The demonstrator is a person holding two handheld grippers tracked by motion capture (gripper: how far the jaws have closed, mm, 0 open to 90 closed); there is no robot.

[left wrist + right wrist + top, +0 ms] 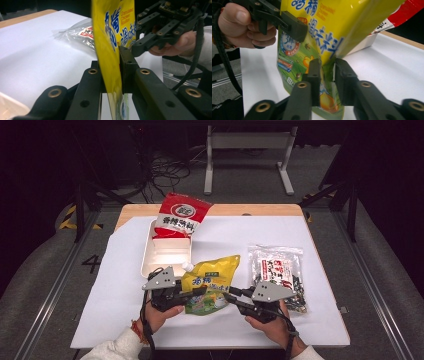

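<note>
A yellow stand-up pouch of chicken bouillon [210, 282] with a white spout is lifted off the table between both grippers. My left gripper [200, 292] is shut on its left edge; in the left gripper view the jaws of the left gripper [120, 72] pinch the yellow pouch [110, 50] flat. My right gripper [229, 296] is at the pouch's right edge. In the right gripper view the yellow pouch [332, 25] hangs between the jaws of the right gripper [327, 72], which stand slightly apart with a gap beside the film.
A white tray [150, 255] lies behind the pouch, with a red seasoning bag [180, 215] leaning over its far end. A clear bag of dark dried goods [277, 270] lies to the right. A white sheet [325, 245] covers the wooden table.
</note>
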